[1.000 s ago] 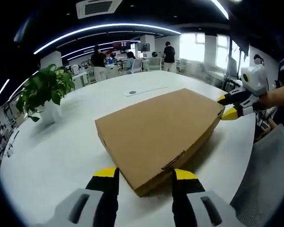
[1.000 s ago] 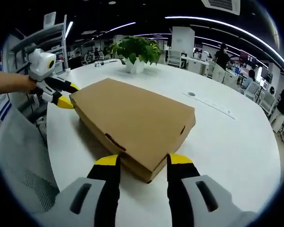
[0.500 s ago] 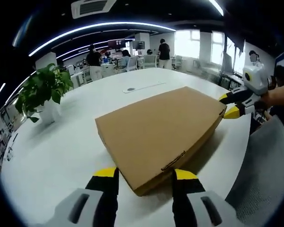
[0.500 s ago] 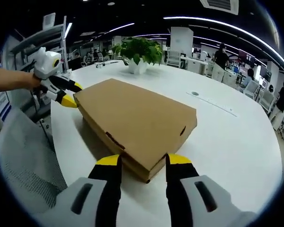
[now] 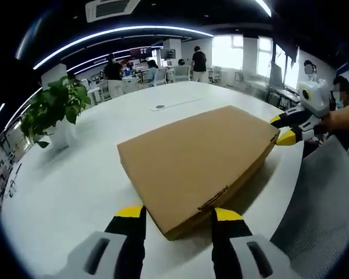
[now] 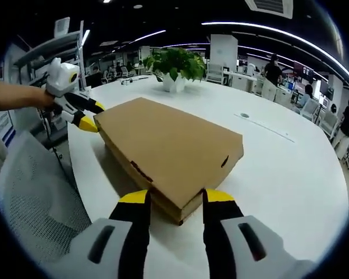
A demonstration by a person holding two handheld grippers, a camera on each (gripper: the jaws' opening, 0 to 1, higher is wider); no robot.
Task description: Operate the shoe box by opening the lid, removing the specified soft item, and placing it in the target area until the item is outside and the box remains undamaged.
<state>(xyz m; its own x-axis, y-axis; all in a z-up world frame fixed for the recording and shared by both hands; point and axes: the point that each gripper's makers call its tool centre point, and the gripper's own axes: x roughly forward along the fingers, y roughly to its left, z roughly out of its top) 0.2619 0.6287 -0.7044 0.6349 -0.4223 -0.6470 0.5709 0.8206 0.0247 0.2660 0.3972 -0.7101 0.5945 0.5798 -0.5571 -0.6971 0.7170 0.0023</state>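
Closed shoe box [image 5: 195,160] on round white office table [image 5: 75,180]; both grippers' fingers spread apart.

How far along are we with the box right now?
Nothing is finished: the flat brown cardboard shoe box lies closed on the round white table. In hand: left gripper and right gripper straddle opposite corners, fingers open. Left: opening the lid, removing the soft item, placing it.
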